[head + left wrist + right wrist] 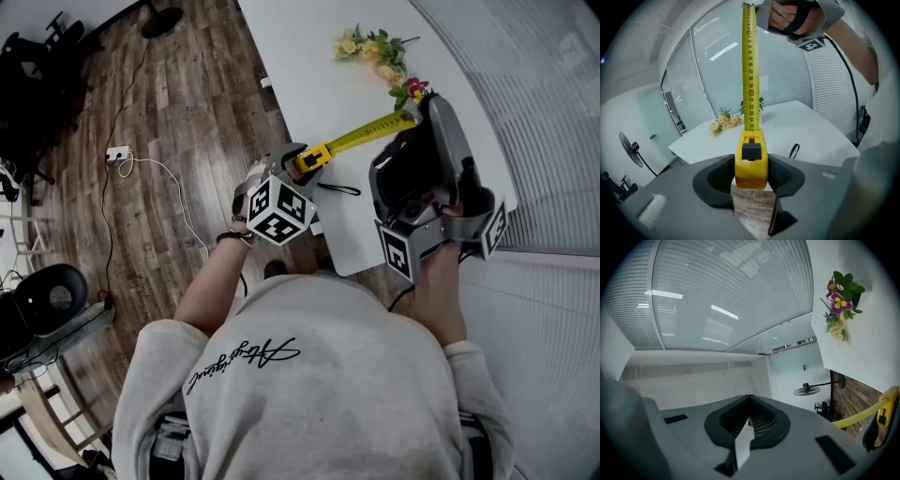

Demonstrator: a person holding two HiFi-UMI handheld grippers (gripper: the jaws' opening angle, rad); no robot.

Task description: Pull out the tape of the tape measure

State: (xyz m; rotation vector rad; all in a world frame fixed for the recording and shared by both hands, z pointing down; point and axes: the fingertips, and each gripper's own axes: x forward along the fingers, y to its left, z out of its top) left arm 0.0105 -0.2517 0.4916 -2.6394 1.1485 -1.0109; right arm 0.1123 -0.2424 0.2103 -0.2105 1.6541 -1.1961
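Here we are at the edge of the white table (309, 66). The left gripper (751, 174) is clamped on the yellow tape measure (751, 161), one dark pad pressed against each flank of the case. In the left gripper view the case sits upright between the jaws, its black lock slider facing us. We see wooden floor (187, 112) below it, so it is held in the air just off the table's near edge, not resting on the top.

The tape (361, 136) is drawn well out. From the head view its long axis runs on a diagonal, from the case at the lower left up and to the right across the table corner, toward the pink flowers (411, 89). In the left gripper view the same strip shoots straight up and away from us, printed face toward the camera, taut and flat.

At the far end is the right gripper (749, 422), jaws pressed together. In the right gripper view we catch a speck of yellow pinched between its pads, and the left gripper view shows the strip ending at that gripper's tip, so it is nipping the tape's end. Off to the right of that view the yellow strip leads back toward the case.

A black wrist strap (337, 187) lies on the table just beside the case, and more yellow flowers (370, 45) lie further along the tabletop.
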